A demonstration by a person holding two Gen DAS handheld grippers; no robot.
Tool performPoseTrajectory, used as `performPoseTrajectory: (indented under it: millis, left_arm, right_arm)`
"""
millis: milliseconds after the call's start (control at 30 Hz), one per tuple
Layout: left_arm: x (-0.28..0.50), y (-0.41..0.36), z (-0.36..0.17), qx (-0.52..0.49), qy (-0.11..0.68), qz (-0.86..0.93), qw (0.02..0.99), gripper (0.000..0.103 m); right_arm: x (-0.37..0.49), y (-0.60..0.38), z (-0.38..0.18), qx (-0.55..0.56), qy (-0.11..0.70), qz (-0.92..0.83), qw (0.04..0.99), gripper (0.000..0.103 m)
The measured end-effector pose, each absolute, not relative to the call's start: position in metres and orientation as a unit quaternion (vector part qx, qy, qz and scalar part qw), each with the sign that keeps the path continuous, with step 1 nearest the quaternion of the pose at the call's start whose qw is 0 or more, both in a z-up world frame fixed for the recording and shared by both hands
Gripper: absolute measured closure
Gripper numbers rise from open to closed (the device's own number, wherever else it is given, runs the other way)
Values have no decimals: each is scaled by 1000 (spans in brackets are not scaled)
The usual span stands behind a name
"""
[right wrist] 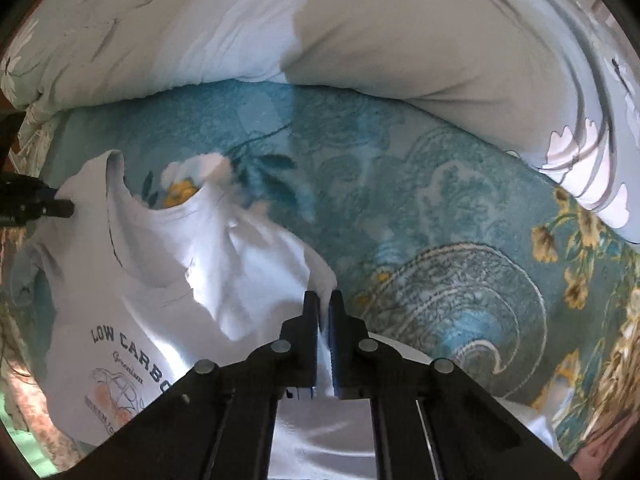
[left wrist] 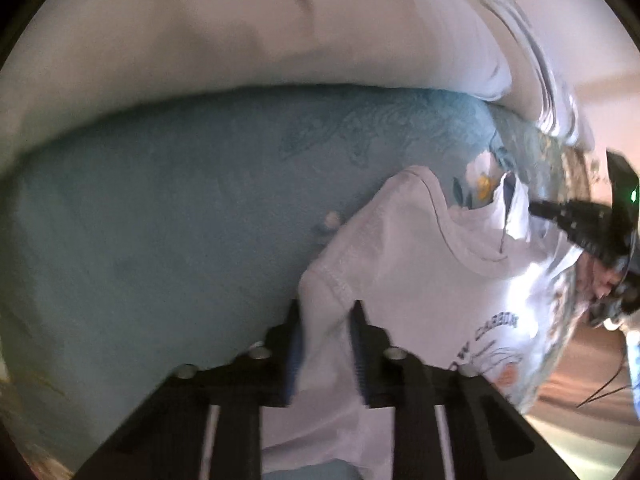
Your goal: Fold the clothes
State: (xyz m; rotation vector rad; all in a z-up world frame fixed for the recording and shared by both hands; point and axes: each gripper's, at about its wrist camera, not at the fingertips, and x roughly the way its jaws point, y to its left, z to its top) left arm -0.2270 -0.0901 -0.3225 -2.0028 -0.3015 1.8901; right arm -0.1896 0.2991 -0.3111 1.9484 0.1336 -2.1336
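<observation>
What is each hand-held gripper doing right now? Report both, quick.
Left hand-held gripper: closed on the white T-shirt, pinching its shoulder.
Right hand-held gripper: closed on the same white T-shirt at another edge.

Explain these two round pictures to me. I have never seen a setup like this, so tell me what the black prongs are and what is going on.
No robot here: a person holds a two-finger gripper in each hand, and each carries a wide-angle camera looking along its fingers, hence the round pictures. One picture is from the left gripper, the other from the right gripper. Both are closed on a white T-shirt with "LOW CARBON" printed on it, each pinching a fold of its cloth. The shirt is spread over a blue patterned bedspread, with a pale duvet bunched behind. Each camera also catches the other gripper at its edge.
</observation>
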Motion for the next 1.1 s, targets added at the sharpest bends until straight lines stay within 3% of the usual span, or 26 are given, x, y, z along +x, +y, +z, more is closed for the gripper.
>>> performPoseTrajectory:
  millis: [67,433,567,867,933,967,1000,1100]
  left_arm:
    - [-225,-98,-325,-710,-127,669,179,98]
    - [-273,-138,-245,-592,-110,791,110,99]
    - [-300,-154,-214,-543,-99,830,81,99]
    - [-328,-128,-243,-576,-106,810,14,94]
    - [-322,-133,-241,-578,-127,806,22,79]
    - [-316,-134,-238,-578,-133,805,21,62]
    - [-310,-136,-234,-579,-140,803,20,50]
    - [-278,-139,-229,-576,-167,800,11,44]
  right_arm:
    - [-189,298,-302,661,39,-740,114,99]
    - [-250,297,-200,528,53,-847,46,100]
    - [-294,292,-207,522,40,-852,34,100]
    - [-330,278,-247,549,36,-835,14,99]
    - [-327,282,-243,542,39,-839,11,88]
    - [-323,285,-239,536,40,-843,9,81]
    - [-315,288,-232,527,40,-849,3,64]
    - [-273,297,-213,503,18,-864,-11,60]
